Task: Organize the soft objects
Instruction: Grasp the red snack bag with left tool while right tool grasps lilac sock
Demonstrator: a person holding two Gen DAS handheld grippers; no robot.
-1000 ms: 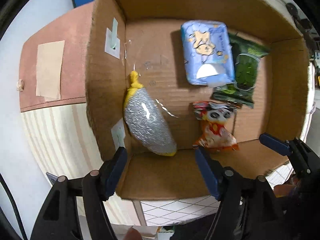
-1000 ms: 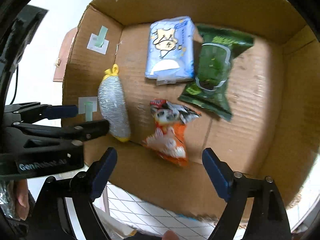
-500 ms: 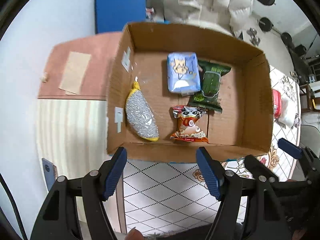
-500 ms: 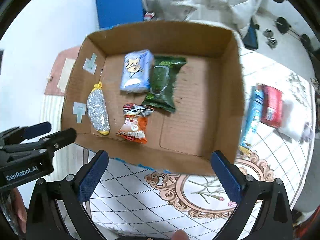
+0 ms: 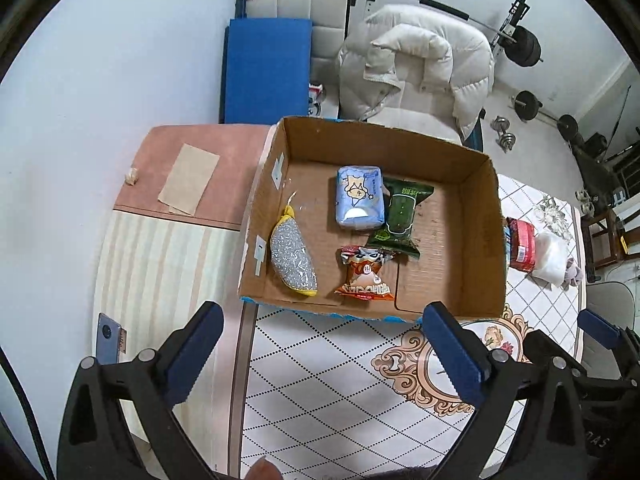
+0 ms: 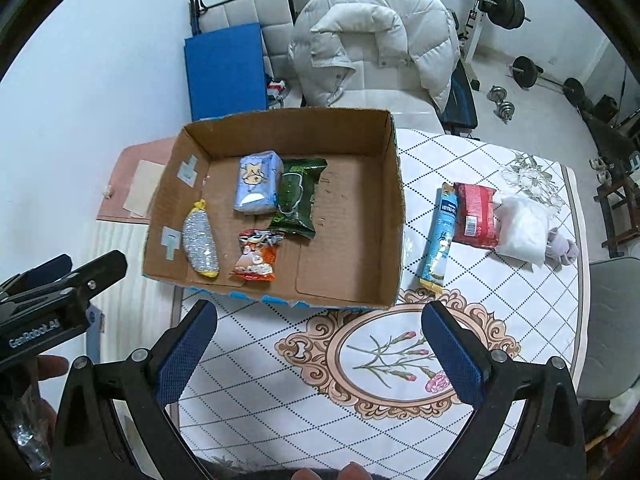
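Note:
An open cardboard box (image 5: 452, 152) (image 6: 394, 208) sits on the patterned tablecloth. Inside lie a silver scrubber with yellow ends (image 5: 292, 256) (image 6: 200, 240), a pale blue tissue pack (image 5: 358, 196) (image 6: 256, 182), a green wipes pack (image 5: 400, 216) (image 6: 296, 196) and an orange snack bag (image 5: 364, 274) (image 6: 256, 258). On the cloth right of the box lie a blue tube (image 6: 440, 232), a red pack (image 6: 476, 216) (image 5: 520, 242) and a white bag (image 6: 520, 228) (image 5: 554, 254). My left gripper (image 5: 320, 346) and right gripper (image 6: 320, 344) are open and empty, held above the box's near side.
A pink and striped surface (image 5: 188, 176) with a paper piece lies left of the box. A chair with a white puffer jacket (image 6: 372, 40), a blue mat (image 5: 266, 68) and gym weights (image 6: 508, 4) stand behind. A grey chair (image 6: 608, 320) is at the right.
Both grippers have pulled up and back from inside the box, so the whole box, table and room now show. The objects in the box have not moved.

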